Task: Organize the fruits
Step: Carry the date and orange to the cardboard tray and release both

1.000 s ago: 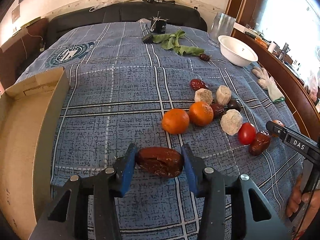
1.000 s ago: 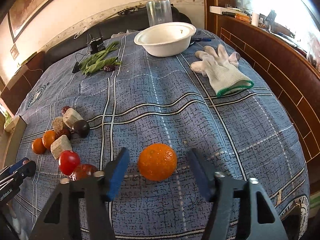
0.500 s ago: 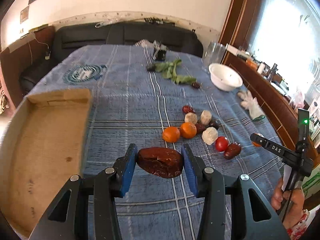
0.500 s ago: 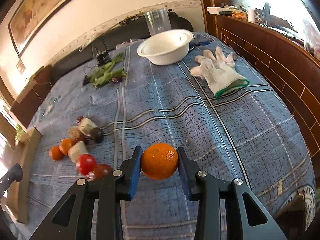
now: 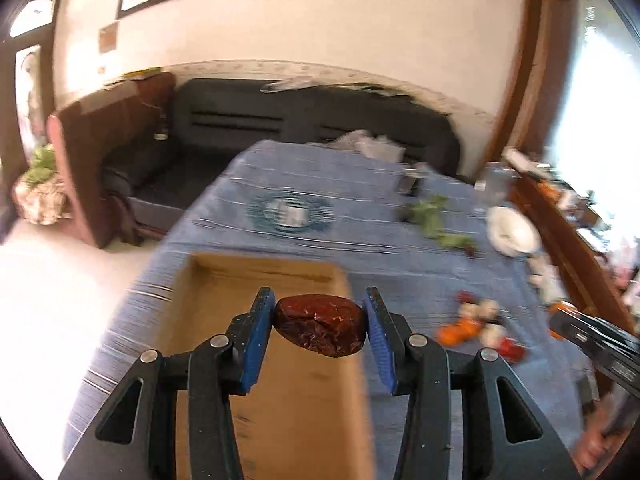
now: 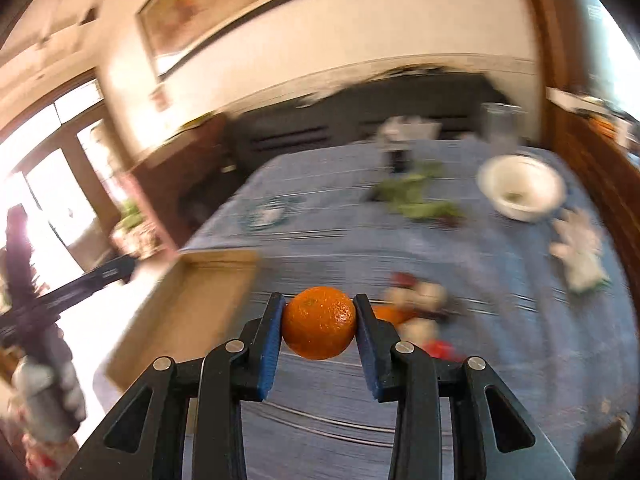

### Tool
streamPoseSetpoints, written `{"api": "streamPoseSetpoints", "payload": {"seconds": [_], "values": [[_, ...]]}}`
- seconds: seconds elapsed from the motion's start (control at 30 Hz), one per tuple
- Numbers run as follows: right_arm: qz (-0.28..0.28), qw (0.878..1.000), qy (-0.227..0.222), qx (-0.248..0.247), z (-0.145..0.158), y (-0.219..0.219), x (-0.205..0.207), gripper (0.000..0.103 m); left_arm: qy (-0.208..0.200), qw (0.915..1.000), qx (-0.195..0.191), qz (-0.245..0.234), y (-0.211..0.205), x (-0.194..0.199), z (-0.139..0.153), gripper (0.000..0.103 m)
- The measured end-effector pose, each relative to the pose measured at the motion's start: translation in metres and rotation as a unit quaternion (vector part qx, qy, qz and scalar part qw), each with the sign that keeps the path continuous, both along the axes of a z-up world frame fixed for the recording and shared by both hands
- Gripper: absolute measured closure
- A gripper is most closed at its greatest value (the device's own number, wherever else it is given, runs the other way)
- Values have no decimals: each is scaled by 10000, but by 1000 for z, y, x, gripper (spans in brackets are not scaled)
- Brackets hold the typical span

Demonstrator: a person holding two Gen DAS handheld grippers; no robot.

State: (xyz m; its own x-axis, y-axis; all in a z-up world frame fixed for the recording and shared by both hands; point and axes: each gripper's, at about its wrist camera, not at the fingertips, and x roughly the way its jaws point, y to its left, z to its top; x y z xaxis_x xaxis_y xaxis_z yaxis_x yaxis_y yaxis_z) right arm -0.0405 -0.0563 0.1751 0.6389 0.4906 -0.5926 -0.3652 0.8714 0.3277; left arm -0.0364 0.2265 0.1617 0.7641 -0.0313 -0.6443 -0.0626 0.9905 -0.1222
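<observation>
Fruits are split between the air and the cloth, and the cardboard box (image 5: 280, 400) is the landmark that explains it. Nearest, the left gripper (image 5: 320, 322) clamps a wrinkled brown date (image 5: 320, 325) end to end between its blue pads, the date hanging over the box's open floor; gripping it by the tips probably keeps it from rolling out. The right gripper (image 6: 319, 322) pinches an orange (image 6: 319, 322) at its widest part, pads pressed on both sides, out over the blue tablecloth (image 6: 500, 380) just to the right of the box, whose wall shows at its left. Both pieces look lined up for dropping in, so the box seems to be the collecting place. Further right of the box lies the loose pile of fruit (image 5: 478, 322), not yet gathered, blurred here. Beyond that, far right of the box, sit green leaves (image 6: 420, 200), a white bowl (image 6: 524, 190) and a white glove (image 6: 580, 252).
</observation>
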Motion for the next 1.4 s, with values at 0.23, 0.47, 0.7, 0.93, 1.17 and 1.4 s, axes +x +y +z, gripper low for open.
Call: {"api": "streamPoseSetpoints", "payload": {"seconds": [0.23,0.47,0.7,0.93,1.17,1.4], "values": [[828,9957,328,-265,-31,129,46,65,672,9968,-165,407,62,56,-49,59],[942,9878,993,-736,-94,202,109,65,1359,9873,-567,593,97,101,-106,59],[949,9828,1125,-1119,-120,228,134,65,1568,9831,-734,598,109,115,-127,59],[945,9802,1197,-1266,-129,233,142,64,1725,9814,-582,616,103,122,-134,55],[896,9857,788,-1190,-105,225,130,33,1634,9813,-679,757,107,111,-118,50],[653,9951,469,-581,-61,173,94,32,613,9935,-77,957,75,48,-51,36]]}}
